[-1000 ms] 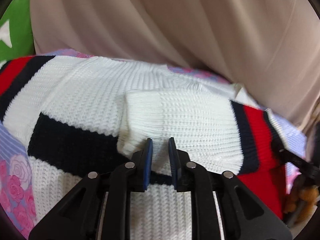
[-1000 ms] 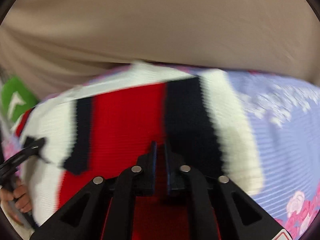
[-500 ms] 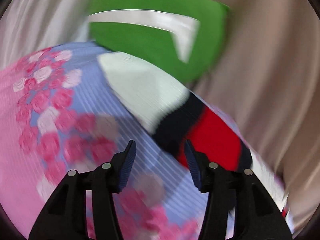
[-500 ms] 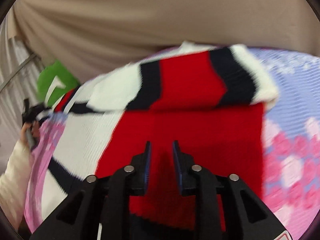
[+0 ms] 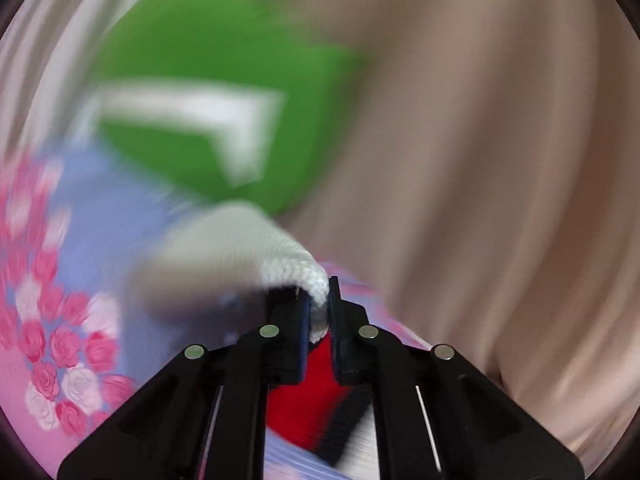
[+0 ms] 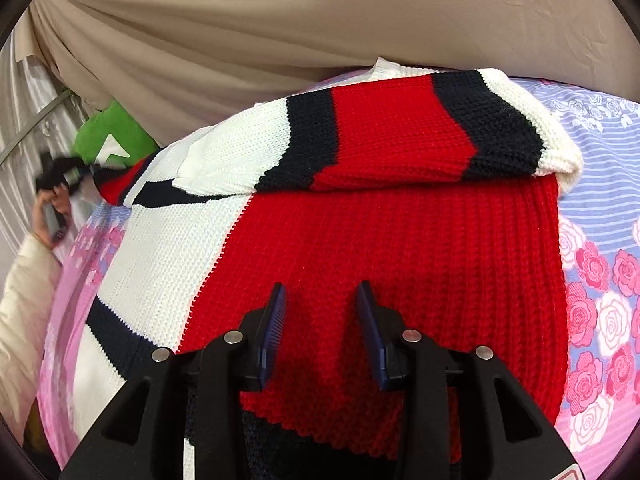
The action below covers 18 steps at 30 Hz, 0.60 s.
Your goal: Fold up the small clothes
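A knit sweater (image 6: 400, 248) in red, white and navy lies spread on a floral sheet (image 6: 600, 304). One sleeve (image 6: 392, 136) is folded across its top. My right gripper (image 6: 321, 320) is open and empty just above the red part. My left gripper (image 5: 319, 312) is shut on the white cuff (image 5: 296, 268) of the other sleeve, with red and navy knit below the fingers. It also shows small at the far left of the right wrist view (image 6: 60, 176), held by a hand at the striped sleeve end (image 6: 120, 184).
A green cushion with a white mark (image 5: 216, 120) (image 6: 112, 140) lies at the bed's far left. Beige curtain (image 6: 280, 32) hangs behind the bed. The left wrist view is blurred by motion.
My left gripper left the folded sleeve, swung left, opened, then shut on the other sleeve's white cuff. My right gripper opened and drew back from the red sleeve.
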Motion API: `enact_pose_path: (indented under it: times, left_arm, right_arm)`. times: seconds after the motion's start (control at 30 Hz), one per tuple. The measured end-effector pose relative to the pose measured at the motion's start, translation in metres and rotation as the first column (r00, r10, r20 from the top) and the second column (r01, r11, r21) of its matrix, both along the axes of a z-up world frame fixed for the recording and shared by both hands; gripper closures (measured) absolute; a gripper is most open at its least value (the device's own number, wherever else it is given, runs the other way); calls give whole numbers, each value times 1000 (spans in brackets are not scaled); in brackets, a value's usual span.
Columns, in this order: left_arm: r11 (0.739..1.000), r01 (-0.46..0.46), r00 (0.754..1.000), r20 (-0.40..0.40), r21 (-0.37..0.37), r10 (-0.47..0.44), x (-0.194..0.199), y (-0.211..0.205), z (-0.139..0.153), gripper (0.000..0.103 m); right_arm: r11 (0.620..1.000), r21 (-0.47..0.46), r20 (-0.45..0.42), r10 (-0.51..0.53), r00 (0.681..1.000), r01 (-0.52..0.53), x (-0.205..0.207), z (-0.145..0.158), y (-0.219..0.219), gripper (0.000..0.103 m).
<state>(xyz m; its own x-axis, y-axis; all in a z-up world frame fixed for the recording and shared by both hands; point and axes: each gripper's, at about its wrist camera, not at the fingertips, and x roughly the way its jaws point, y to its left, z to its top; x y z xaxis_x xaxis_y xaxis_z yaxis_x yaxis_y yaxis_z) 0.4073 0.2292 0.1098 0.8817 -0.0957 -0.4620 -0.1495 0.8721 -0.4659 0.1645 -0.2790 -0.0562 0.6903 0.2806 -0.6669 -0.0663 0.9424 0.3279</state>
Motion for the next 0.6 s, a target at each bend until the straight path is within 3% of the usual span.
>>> enact_pose_path:
  times: [0.07, 0.17, 0.27, 0.3, 0.33, 0.37, 0.47, 0.53, 0.6]
  left_arm:
    - [984, 120, 990, 60, 128, -129, -13, -75, 33, 96]
    - [910, 332, 930, 76, 249, -360, -36, -202, 53, 96]
    - [814, 515, 848, -17, 271, -530, -52, -321, 21, 88]
    - [785, 566, 819, -66, 253, -570, -56, -356, -2, 80]
    - [770, 593, 803, -101, 235, -587, -61, -380, -24, 59]
    - [764, 606, 795, -129, 220, -593, -64, -398, -46, 53]
    - [769, 619, 783, -193, 158, -591, -83, -410, -97, 54]
    - [802, 595, 796, -185, 57, -577, -103, -372, -110, 54]
    - [841, 541, 830, -157, -5, -535, -113, -332, -113, 53]
  right_arm:
    - [1000, 6, 2, -3, 1000, 3, -1, 0, -1, 65]
    - [1000, 19, 10, -11, 1000, 10, -2, 0, -4, 62]
    - [999, 32, 17, -25, 1000, 25, -3, 2, -7, 56]
    - [999, 39, 18, -25, 1000, 24, -5, 2, -10, 55]
    - [999, 47, 18, -26, 1000, 25, -6, 2, -13, 55]
    - [998, 54, 18, -28, 999, 27, -6, 2, -15, 55]
    - [997, 72, 27, -33, 999, 31, -8, 4, -18, 51]
    - [996, 79, 38, -35, 999, 32, -8, 5, -19, 48]
    - [997, 69, 42, -48, 998, 45, -8, 8, -20, 48]
